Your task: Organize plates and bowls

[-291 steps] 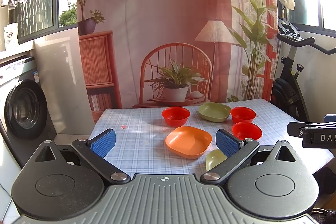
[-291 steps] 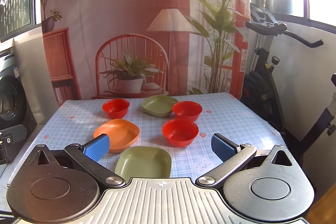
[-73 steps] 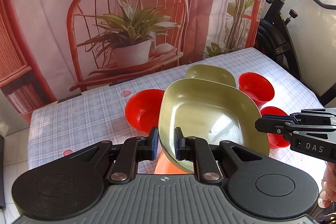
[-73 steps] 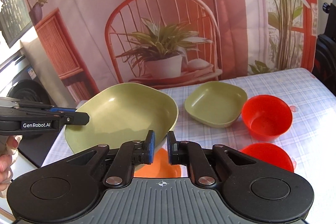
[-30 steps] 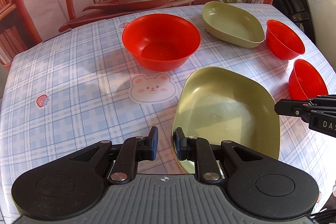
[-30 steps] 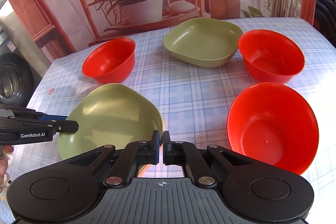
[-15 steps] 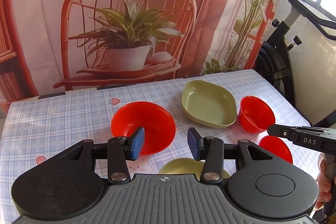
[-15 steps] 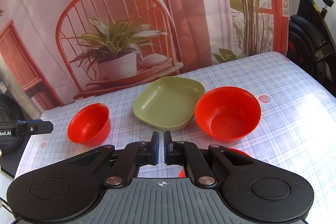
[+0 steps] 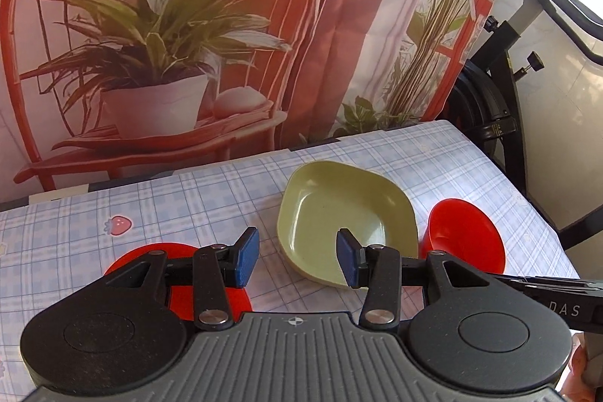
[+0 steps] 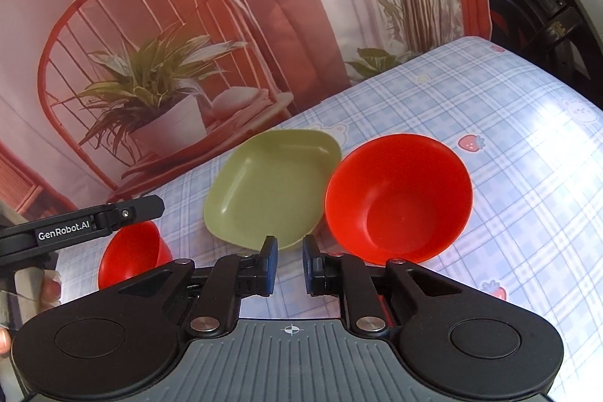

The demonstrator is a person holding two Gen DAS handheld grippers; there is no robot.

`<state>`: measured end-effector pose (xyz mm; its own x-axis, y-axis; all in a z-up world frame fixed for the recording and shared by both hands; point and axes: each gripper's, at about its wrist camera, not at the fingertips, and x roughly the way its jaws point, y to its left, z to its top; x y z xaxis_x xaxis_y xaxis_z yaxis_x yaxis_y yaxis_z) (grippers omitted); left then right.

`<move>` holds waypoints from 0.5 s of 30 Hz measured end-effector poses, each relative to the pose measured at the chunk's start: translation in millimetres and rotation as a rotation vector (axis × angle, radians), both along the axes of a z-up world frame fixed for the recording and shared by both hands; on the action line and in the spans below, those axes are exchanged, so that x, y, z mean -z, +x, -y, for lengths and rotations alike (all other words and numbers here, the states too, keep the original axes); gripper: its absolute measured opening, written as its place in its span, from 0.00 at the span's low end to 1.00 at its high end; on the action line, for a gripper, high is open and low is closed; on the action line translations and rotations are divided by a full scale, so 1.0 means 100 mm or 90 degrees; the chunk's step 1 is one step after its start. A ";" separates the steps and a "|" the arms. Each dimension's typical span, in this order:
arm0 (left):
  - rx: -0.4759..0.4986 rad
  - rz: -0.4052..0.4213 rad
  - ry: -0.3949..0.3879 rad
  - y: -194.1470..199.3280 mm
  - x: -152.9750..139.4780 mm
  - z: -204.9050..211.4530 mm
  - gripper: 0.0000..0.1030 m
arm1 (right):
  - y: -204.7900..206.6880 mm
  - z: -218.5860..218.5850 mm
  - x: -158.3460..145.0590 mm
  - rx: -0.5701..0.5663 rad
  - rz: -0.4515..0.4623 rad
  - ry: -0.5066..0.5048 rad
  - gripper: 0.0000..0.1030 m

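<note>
Both the left gripper (image 9: 297,257) and right gripper (image 10: 289,264) are hovering parted, empty, near the green plate (image 9: 345,223). The red bowl (image 10: 399,204) is touching that plate, risking a knock.

Left gripper (image 9: 297,257) is spread wide, empty, above the table (image 9: 211,198); green plate (image 9: 346,213) ahead, red bowls (image 9: 465,236) either side.

A home room is showing itself here: a table (image 9: 433,153) is wearing a blue checked oilcloth with strawberries and bears, and plastic bowls are sitting on it. A printed backdrop (image 9: 188,25) of a rattan chair and potted plant is hanging along the far side, and an exercise bike (image 9: 497,93) is standing at the right.
</note>
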<state>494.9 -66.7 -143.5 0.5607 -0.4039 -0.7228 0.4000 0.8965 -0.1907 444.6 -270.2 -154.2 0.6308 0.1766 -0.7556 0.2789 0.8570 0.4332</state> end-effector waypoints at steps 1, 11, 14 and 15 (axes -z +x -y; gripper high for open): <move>-0.007 -0.005 -0.001 0.05 0.04 0.02 0.46 | 0.06 0.02 0.04 0.015 -0.014 0.020 0.15; -0.007 -0.090 -0.029 0.44 0.30 0.14 0.46 | 0.36 0.02 0.22 0.100 -0.089 0.078 0.17; -0.013 -0.091 -0.026 0.52 0.35 0.13 0.46 | 0.42 0.00 0.29 0.124 -0.110 0.082 0.17; -0.015 -0.094 -0.025 0.54 0.36 0.13 0.46 | 0.43 -0.01 0.31 0.130 -0.114 0.083 0.17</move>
<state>549.4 -79.8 -179.5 0.4588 -0.4212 -0.7824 0.3438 0.8961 -0.2808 488.1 -269.3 -184.8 0.5225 0.1617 -0.8372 0.5219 0.7158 0.4640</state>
